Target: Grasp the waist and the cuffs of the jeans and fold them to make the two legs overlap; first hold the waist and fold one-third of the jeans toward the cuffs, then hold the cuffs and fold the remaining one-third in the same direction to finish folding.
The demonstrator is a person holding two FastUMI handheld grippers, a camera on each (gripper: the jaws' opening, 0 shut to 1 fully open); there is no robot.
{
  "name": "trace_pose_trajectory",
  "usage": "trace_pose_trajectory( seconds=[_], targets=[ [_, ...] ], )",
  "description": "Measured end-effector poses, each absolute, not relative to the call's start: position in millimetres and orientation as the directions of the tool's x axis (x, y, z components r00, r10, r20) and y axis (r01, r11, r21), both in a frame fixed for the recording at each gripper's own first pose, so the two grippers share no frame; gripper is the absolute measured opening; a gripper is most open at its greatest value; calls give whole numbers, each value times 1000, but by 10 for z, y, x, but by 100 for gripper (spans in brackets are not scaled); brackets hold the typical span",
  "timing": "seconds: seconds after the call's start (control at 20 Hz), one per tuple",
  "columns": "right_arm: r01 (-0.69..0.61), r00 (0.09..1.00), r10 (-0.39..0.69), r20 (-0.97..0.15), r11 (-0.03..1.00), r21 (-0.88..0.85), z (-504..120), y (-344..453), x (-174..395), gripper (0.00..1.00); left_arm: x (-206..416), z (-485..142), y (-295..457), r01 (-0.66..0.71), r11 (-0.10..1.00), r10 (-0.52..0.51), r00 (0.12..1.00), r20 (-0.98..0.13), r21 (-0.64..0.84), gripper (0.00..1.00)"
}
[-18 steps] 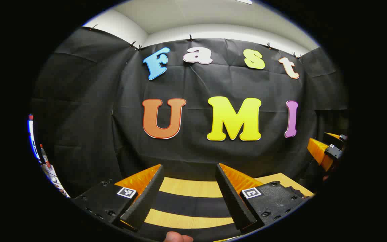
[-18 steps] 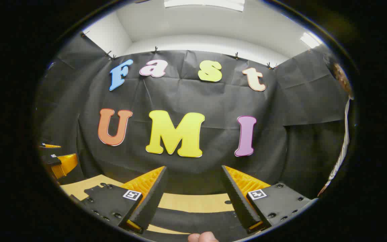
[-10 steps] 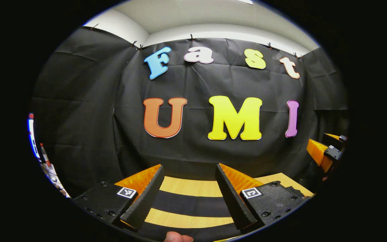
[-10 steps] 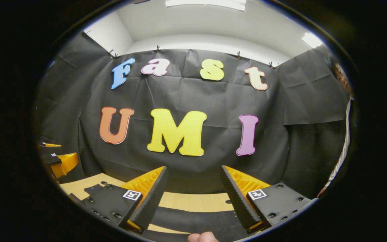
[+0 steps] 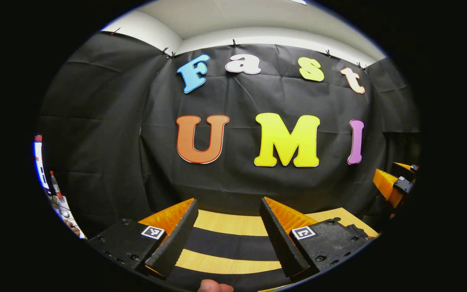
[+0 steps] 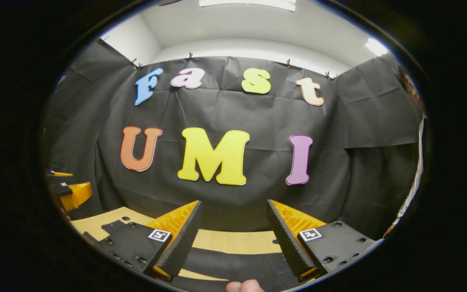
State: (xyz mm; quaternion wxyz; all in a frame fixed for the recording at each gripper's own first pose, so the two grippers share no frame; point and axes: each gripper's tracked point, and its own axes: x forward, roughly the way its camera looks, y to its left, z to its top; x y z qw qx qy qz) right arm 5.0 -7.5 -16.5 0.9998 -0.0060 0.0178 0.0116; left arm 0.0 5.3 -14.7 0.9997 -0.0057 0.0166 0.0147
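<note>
Here both grippers hover, fingers apart, above the jeans.

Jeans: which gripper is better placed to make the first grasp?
Left, marginally. The left gripper and right gripper are both open and level above the table. The jeans cross the left one's finger gap as dark bands; under the right one they lie lower, near the finger bases.
</note>
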Motion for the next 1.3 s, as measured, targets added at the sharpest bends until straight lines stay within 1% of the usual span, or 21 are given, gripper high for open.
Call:
trace_pose_trajectory(
  seconds=[0.15,0.2,0.35,0.4,0.45,0.5,0.55,0.6,0.65,0.7,0.75,0.85,0.9,1.0,1.1,1.15,1.25,1.3],
  targets=[
    [-35,998,33,-54,999,-33,-262,-217,45,96,-16,-242,175,-54,998,53,997,-56,-18,98],
    [-36,997,34,-63,999,-32,-295,-288,25,99,-20,-270,209,-61,998,60,996,-63,-15,98],
    [-22,994,19,-111,1000,-19,-450,-575,-23,99,-24,-367,243,-61,998,60,994,-88,-13,98],
    [-22,989,21,-146,1000,-5,-558,-679,-58,96,-38,-428,237,-57,998,53,992,-113,-34,98],
    [-21,981,23,-193,1000,12,-706,-796,-100,99,-67,-516,258,-60,996,50,989,-142,-69,98],
    [-19,973,25,-231,999,28,-818,-908,-142,99,-110,-604,298,-80,991,59,982,-179,-111,98],
    [-4,963,15,-270,999,43,-942,-1059,-170,96,-168,-720,381,-112,982,77,973,-217,-154,98],
    [17,953,-1,-304,999,48,-1076,-1222,-192,99,-243,-847,498,-159,970,108,960,-256,-186,98],
    [35,942,-17,-335,998,48,-1197,-1375,-211,96,-338,-987,632,-216,953,148,943,-299,-210,98],
    [48,932,-28,-361,998,46,-1312,-1497,-236,96,-427,-1110,776,-266,935,177,923,-342,-233,98],
    [54,923,-33,-384,998,43,-1416,-1610,-245,99,-553,-1257,923,-325,912,212,896,-390,-251,99],
    [52,904,-25,-426,997,50,-1597,-1732,-283,99,-746,-1521,1199,-441,839,268,844,-464,-318,98],
    [53,896,-24,-443,997,54,-1667,-1777,-292,96,-853,-1626,1354,-499,793,298,819,-490,-351,98],
    [78,879,-35,-476,994,70,-1776,-1851,-323,99,-1067,-1872,1678,-598,682,337,767,-546,-420,98],
    [104,864,-56,-500,992,69,-1837,-1872,-350,99,-1274,-2092,1872,-674,547,328,718,-614,-496,99],
    [113,857,-61,-511,991,72,-1857,-1860,-367,99,-1392,-2224,1946,-716,459,312,685,-659,-526,99],
    [139,838,-70,-541,986,87,-1942,-1852,-405,99,-1581,-2461,2012,-784,303,277,616,-737,-542,99],
    [162,821,-74,-566,981,107,-2026,-1862,-442,99,-1637,-2545,2021,-809,247,267,586,-765,-533,99]
  ],
)
